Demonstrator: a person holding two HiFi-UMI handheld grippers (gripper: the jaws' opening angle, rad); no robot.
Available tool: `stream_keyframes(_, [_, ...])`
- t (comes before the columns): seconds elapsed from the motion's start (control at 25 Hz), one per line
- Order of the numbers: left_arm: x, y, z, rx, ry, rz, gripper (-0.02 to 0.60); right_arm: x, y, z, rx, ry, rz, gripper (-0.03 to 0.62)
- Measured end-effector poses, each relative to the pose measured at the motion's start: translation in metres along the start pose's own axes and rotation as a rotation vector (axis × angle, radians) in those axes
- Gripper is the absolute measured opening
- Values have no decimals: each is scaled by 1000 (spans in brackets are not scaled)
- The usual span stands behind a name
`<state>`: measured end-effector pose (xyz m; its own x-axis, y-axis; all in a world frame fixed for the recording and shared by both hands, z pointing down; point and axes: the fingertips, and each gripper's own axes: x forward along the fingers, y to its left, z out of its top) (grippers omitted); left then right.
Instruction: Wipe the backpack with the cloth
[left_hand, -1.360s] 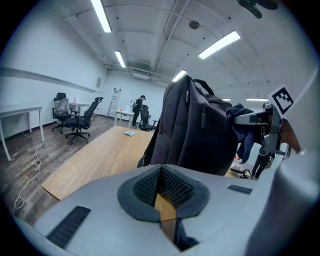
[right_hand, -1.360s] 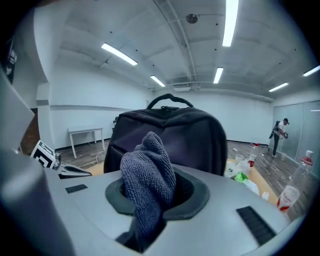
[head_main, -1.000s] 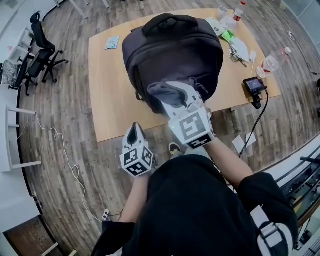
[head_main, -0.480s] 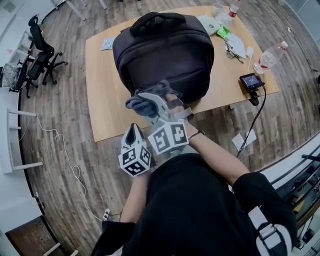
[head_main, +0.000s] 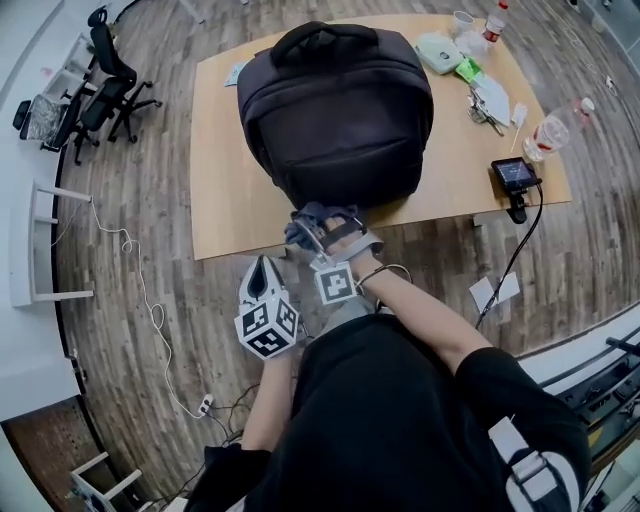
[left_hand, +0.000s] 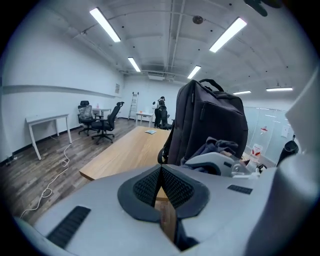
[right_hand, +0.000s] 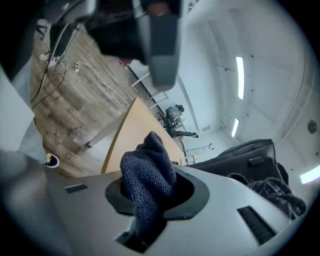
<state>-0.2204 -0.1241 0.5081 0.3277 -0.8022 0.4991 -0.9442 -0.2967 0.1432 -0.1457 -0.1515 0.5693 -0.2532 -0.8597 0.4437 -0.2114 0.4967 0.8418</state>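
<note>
As the head view shows, the backpack (head_main: 335, 110) stands on the table (head_main: 225, 190), likely bulky and soft-skinned, with the right gripper (head_main: 318, 230) at its near base. In the left gripper view, the left gripper (left_hand: 160, 187) is closed and empty. In the right gripper view, the jaws pinch the limp cloth (right_hand: 147, 175) mid-fold.

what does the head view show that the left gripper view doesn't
Only the head view: the person's black top and the marker cube on the left gripper. Only the left gripper view: its jaws shut together, empty, plus ceiling lights. Both: the backpack upright on the table, the right gripper holding the cloth.
</note>
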Motion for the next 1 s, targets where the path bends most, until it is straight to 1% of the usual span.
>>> stream_keyframes(0.04, [-5,1,-1,1,-4,10,15,4,17,-12,28,35,51,87])
stream_keyframes(0.08, [-9,1,-1,2,-9,20,15,7,32,-28,83,78,102,87])
stream_keyframes(0.12, [-14,2,-3,2,-13,30,15,9,43,-45,136,120,124,87])
stream_keyframes(0.16, [-18,3,-5,2,-15,38,15,9,51,-63,152,150,116,87])
stream_keyframes(0.2, [-21,2,-8,1,-16,44,15,7,56,-79,125,167,96,87])
stream_keyframes(0.24, [-23,2,-12,0,-14,48,15,3,60,-91,75,175,81,84])
stream_keyframes(0.32, [-27,1,-21,-1,-3,57,15,-5,58,-103,2,173,52,84])
stream_keyframes(0.4, [-28,-2,-27,0,7,60,14,-13,50,-97,-27,131,13,84])
stream_keyframes(0.48, [-28,-9,-27,3,4,54,15,-23,36,-86,-89,76,-46,84])
stream_keyframes(0.6, [-27,-18,-20,10,-21,40,14,-37,5,-68,-186,9,-135,84])
stream_keyframes(0.72, [-29,-21,-15,6,-42,38,14,-51,-21,-52,-232,-42,-193,86])
stream_keyframes(0.88, [-31,-19,-9,1,-59,41,14,-68,-67,-29,-255,-87,-296,86])
stream_keyframes(1.0, [-31,-21,-5,0,-68,35,15,-73,-118,-19,-204,-81,-355,86])
